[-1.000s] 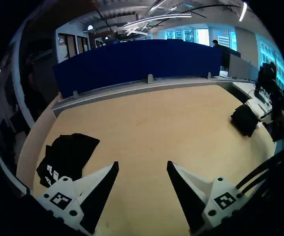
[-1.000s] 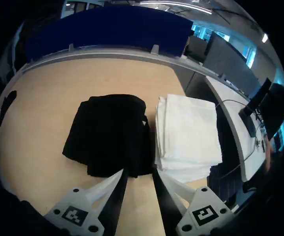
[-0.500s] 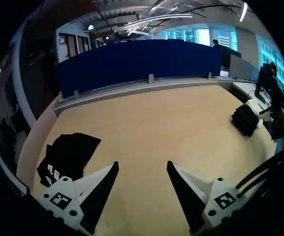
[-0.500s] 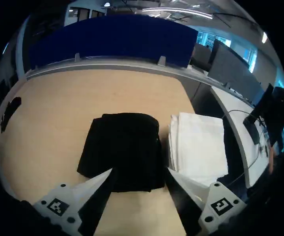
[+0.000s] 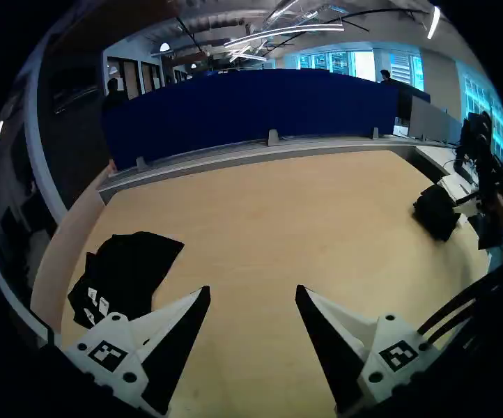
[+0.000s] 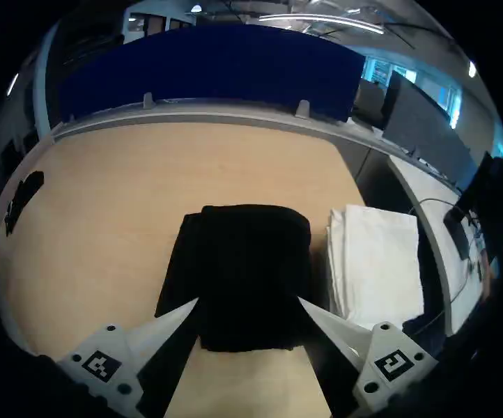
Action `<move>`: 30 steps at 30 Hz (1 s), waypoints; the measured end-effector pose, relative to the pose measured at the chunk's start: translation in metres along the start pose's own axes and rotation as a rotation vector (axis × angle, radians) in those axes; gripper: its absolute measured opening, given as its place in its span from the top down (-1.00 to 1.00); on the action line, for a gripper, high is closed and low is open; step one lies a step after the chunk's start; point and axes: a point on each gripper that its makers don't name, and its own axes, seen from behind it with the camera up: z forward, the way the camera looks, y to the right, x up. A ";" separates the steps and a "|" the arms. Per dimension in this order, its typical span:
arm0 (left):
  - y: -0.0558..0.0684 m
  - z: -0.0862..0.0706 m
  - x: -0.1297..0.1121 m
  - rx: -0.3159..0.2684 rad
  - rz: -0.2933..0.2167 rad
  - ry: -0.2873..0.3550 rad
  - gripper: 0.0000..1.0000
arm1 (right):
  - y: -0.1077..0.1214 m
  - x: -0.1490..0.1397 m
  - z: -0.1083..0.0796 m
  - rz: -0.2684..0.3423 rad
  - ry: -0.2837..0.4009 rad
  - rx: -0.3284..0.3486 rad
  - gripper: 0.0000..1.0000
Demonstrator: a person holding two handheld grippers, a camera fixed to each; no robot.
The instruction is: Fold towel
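A crumpled black towel [image 5: 122, 275] with small white tags lies at the left of the wooden table [image 5: 286, 209], just left of my left gripper [image 5: 252, 288]. That gripper is open over bare wood. In the right gripper view a folded black towel [image 6: 241, 272] lies flat on the table [image 6: 112, 202]. My right gripper [image 6: 248, 301] is open, and its two fingers straddle the near end of this towel. The same folded black towel [image 5: 436, 209] appears far off at the right in the left gripper view.
A stack of folded white towels [image 6: 380, 268] sits right beside the folded black one, at the table's right edge. A blue partition [image 5: 251, 111] runs along the far side. Another desk with dark equipment [image 6: 488, 202] stands to the right.
My right gripper has opened from nearly shut to wide and moved from the gap between the two piles to centre over the folded black towel. The left gripper has hardly moved.
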 end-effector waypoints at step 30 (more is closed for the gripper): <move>0.000 0.001 0.000 0.014 -0.006 -0.004 -0.81 | 0.011 0.009 0.011 0.004 0.010 -0.014 -0.82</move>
